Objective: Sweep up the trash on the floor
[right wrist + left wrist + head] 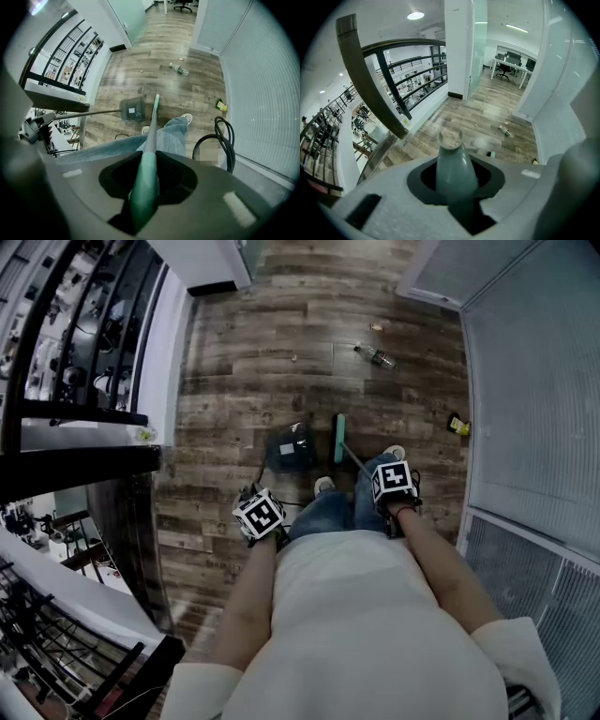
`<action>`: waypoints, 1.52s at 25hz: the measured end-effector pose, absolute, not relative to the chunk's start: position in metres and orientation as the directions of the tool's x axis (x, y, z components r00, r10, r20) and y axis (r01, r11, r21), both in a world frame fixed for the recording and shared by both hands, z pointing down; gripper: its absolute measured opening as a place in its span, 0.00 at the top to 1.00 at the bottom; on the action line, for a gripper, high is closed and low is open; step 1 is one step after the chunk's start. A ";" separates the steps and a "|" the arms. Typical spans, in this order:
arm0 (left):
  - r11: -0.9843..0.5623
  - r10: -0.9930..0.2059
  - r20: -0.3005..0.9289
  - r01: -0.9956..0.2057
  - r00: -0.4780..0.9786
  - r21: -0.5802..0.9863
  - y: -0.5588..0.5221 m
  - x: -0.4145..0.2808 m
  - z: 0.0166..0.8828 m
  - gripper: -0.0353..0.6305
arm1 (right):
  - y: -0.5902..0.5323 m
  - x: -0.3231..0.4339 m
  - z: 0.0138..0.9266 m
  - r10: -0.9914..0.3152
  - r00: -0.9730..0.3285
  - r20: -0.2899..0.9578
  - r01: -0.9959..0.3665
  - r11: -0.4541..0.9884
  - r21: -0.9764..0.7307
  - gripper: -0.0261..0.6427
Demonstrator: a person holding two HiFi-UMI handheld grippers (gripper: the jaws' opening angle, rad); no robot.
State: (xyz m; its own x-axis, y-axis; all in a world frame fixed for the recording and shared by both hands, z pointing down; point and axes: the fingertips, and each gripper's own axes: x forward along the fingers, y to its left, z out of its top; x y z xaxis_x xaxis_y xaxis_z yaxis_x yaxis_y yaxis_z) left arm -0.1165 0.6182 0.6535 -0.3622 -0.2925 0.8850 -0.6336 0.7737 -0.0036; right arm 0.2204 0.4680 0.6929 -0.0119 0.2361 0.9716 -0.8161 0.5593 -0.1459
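My left gripper [260,516] is shut on the grey-green handle [453,165] of a dark dustpan [289,447], which rests on the wood floor ahead of my feet. Just right of the pan lies the green broom head [339,438], and my right gripper [394,481] is shut on the green broom handle [145,178]. Farther out on the floor lie a plastic bottle [375,356], a small scrap [376,327] and a yellow piece of trash [457,425] by the right wall. The right gripper view shows the dustpan [132,108], the bottle [179,70] and the yellow piece [220,105].
A dark railing [80,414] over an open drop runs along the left. Frosted glass walls [534,409] close the right side. A white pillar [208,266] stands at the far left. My legs and shoes [324,486] are between the tools. A black cable [224,136] loops by my right leg.
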 end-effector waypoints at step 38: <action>0.800 -0.256 0.916 -0.600 -0.308 0.022 0.586 -0.163 0.651 0.80 | 0.399 0.135 0.658 0.196 -0.156 0.968 -0.821 0.519 -0.237 0.81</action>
State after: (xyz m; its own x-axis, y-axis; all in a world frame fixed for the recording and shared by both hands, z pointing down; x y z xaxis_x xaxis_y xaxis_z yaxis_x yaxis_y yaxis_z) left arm -0.1626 0.5860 0.6505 -0.3083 -0.2562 0.9161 -0.5997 0.7999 0.0219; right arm 0.1350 0.3987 0.6580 -0.1558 0.1957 0.9682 -0.8214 0.5188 -0.2370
